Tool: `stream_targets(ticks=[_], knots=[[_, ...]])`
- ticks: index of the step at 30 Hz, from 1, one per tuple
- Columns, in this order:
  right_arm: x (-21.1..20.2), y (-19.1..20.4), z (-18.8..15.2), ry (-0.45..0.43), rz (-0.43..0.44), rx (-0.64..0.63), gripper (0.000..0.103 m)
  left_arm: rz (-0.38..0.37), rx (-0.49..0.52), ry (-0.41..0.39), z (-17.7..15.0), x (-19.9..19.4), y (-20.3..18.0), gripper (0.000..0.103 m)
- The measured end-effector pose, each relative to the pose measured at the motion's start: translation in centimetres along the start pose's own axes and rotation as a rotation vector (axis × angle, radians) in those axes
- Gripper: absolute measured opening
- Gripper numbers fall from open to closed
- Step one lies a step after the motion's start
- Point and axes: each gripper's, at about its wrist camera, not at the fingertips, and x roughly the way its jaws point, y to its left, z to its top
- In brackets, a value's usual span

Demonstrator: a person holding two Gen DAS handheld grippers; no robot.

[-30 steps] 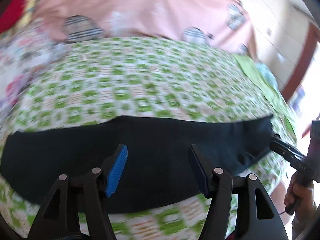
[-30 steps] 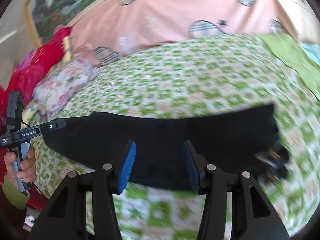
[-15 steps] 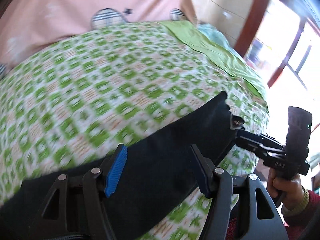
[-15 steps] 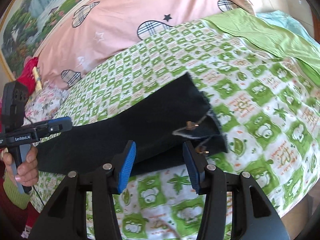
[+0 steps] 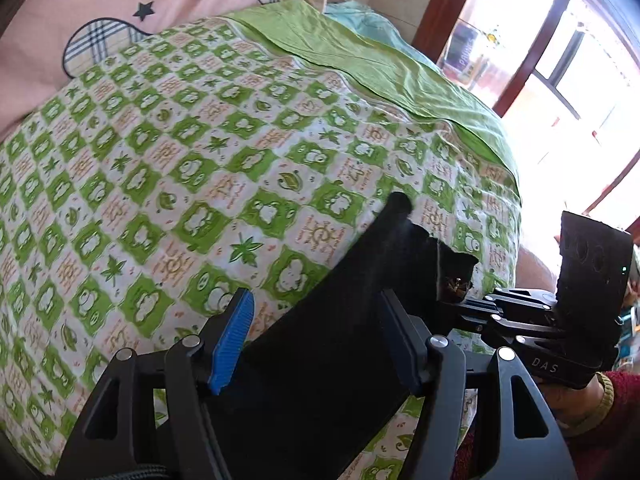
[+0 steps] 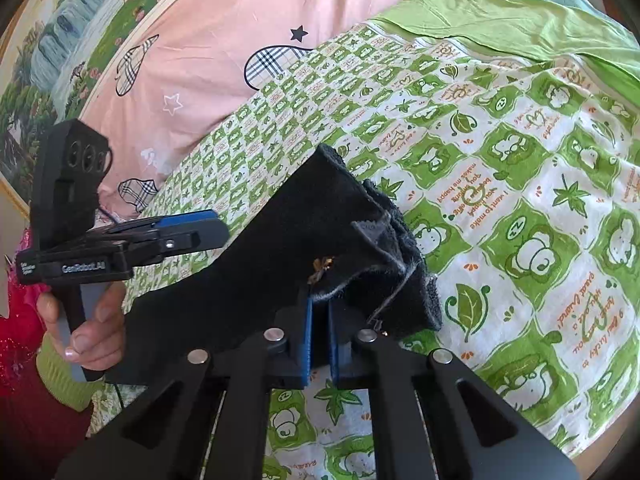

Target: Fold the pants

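Note:
Dark pants [image 5: 344, 344] lie as a long folded strip on the green-checked bedspread [image 5: 168, 184]. My left gripper [image 5: 316, 340] is open, its fingers straddling the strip just above it. In the right wrist view the pants [image 6: 280, 240] end in a bunched waistband. My right gripper [image 6: 319, 340] is shut on that waistband end. The right gripper also shows in the left wrist view [image 5: 452, 304], pinching the waist. The left gripper appears in the right wrist view [image 6: 208, 228], over the strip's far part.
A pink quilt with plaid patches [image 6: 224, 40] lies at the back of the bed. A plain green sheet [image 5: 380, 68] covers the bed's far right side. A window and wooden frame [image 5: 520, 72] stand beyond. The bed edge runs along the bottom right [image 6: 560, 440].
My right gripper has closed on the waistband end of the pants. Both views have swung toward the waist end; my left gripper stays open over the strip.

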Motion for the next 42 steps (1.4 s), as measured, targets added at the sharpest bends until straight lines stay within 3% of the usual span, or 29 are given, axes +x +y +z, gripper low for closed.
stream_targets(ticks=[7, 13, 14, 15, 17, 24, 25, 27, 30, 34, 35, 37, 38, 42], knots=[[-1.6, -0.5, -0.9, 0.011, -0.014, 0.001, 0.006, -0.023, 0.087, 0.061, 0.9, 2.5, -2.1, 0.064], [-2.3, -1.0, -1.7, 0.018, -0.056, 0.029, 0.014, -0.027, 0.136, 0.152, 1.1, 5.6, -2.6, 0.064], [-2.3, -1.2, -1.8, 0.019, -0.063, 0.039, 0.02, -0.022, 0.145, 0.162, 1.2, 6.0, -2.7, 0.064], [-2.4, -1.5, -1.9, 0.021, -0.066, 0.055, 0.034, -0.021, 0.148, 0.17, 1.2, 6.2, -2.7, 0.064], [-2.4, -2.1, -2.1, 0.02, -0.051, 0.089, 0.048, -0.032, 0.152, 0.181, 1.3, 6.4, -2.6, 0.064], [-0.6, -2.6, -1.9, 0.006, 0.024, 0.147, 0.047, -0.094, 0.126, 0.225, 2.5, 7.5, -1.9, 0.064], [-0.3, -2.6, -1.9, 0.002, 0.027, 0.14, 0.045, -0.104, 0.12, 0.231, 2.7, 7.8, -1.9, 0.064], [0.0, -2.7, -2.0, 0.011, 0.028, 0.135, 0.014, -0.114, 0.118, 0.235, 3.0, 8.1, -2.1, 0.064], [-0.2, -3.9, -2.4, 0.006, 0.078, 0.18, 0.011, -0.135, 0.13, 0.237, 3.3, 8.4, -2.5, 0.064], [-0.5, -3.7, -2.6, -0.009, 0.074, 0.139, 0.011, -0.161, 0.114, 0.228, 3.5, 9.2, -3.0, 0.07], [-0.5, -3.7, -2.6, -0.011, 0.079, 0.139, 0.011, -0.156, 0.116, 0.213, 3.6, 9.1, -3.3, 0.068], [-0.5, -3.8, -2.5, -0.014, 0.09, 0.146, 0.011, -0.174, 0.142, 0.191, 3.5, 8.9, -4.1, 0.046], [-0.5, -3.9, -2.5, -0.013, 0.091, 0.145, 0.011, -0.205, 0.148, 0.19, 3.4, 8.9, -4.4, 0.025], [-0.7, -3.3, -2.2, -0.013, 0.079, 0.102, 0.011, -0.193, 0.18, 0.156, 3.1, 7.8, -5.5, 0.017]])
